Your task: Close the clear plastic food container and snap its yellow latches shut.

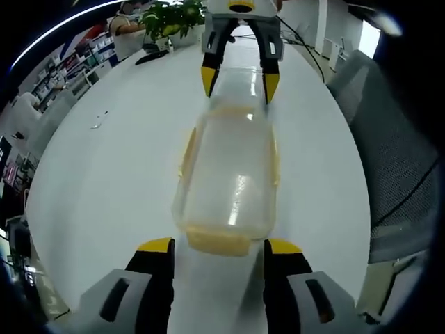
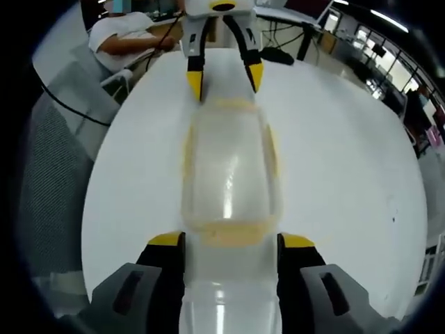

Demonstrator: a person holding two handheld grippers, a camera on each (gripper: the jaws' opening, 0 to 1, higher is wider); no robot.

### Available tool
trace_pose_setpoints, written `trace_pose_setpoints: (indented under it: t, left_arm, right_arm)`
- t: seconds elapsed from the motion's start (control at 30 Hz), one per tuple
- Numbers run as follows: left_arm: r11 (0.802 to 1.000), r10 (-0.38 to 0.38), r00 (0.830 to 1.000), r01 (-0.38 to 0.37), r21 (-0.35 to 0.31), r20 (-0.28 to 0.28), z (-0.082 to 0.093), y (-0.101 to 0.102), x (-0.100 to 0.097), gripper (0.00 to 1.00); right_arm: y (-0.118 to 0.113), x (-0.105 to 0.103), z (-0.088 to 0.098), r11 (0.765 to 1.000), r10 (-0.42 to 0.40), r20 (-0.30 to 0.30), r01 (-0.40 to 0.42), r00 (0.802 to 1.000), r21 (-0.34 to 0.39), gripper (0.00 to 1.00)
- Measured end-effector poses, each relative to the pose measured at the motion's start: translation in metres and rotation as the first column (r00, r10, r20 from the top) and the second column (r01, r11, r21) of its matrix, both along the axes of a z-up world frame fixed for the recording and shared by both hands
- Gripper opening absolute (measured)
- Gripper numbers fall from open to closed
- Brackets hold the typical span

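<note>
- Left gripper [image 1: 217, 252] spread wide, gripping nothing; near end of the clear container [image 1: 226, 188] sits just ahead, between the jaw tips, framed for a press on the end latch [image 1: 217, 241].
- Lid looks seated already, though the glare makes that hard to confirm.
- Yellow side latches [image 1: 188, 149] run down the flanks, apparently not yet snapped.
- Right gripper [image 2: 230, 241] also wide open and empty-handed, at the container's opposite end on the white table [image 2: 334, 181].
- Facing each other across the box: likely bracing both ends to stop it sliding.
</note>
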State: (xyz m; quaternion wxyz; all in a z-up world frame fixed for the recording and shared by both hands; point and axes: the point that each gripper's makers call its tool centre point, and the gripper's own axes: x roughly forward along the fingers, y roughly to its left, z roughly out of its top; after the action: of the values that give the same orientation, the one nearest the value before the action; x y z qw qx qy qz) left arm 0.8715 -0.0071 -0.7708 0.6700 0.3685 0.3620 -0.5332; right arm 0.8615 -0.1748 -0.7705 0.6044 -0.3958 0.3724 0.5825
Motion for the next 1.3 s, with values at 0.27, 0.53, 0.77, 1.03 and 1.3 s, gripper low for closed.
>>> trace_pose_setpoints:
  t: [0.27,0.53,0.77,1.03,1.3]
  left_arm:
    - [0.999,-0.032,0.999,0.032,0.006,-0.016,-0.006,-0.003,0.001,0.44]
    - [0.999,-0.044,0.998,0.044,0.011,-0.045,-0.011,-0.004,-0.002,0.43]
    - [0.997,-0.067,0.995,0.069,0.021,-0.071,-0.016,-0.006,-0.002,0.42]
    - [0.994,-0.104,0.99,0.106,0.02,-0.092,-0.017,-0.009,-0.002,0.42]
    - [0.993,-0.115,0.989,0.116,0.007,-0.093,-0.017,-0.008,-0.001,0.4]
  right_arm:
    - [-0.002,0.006,-0.013,0.999,0.007,0.01,-0.007,1.0,-0.042,0.48]
    - [-0.002,0.008,-0.02,0.999,-0.003,-0.011,0.003,1.0,-0.053,0.46]
    - [0.0,0.007,-0.022,0.999,-0.005,-0.029,0.004,1.0,-0.051,0.44]
    - [0.0,0.007,-0.022,0.999,0.004,-0.042,-0.006,0.999,-0.046,0.43]
    - [-0.001,0.006,-0.021,0.999,0.0,-0.039,-0.002,0.999,-0.046,0.43]
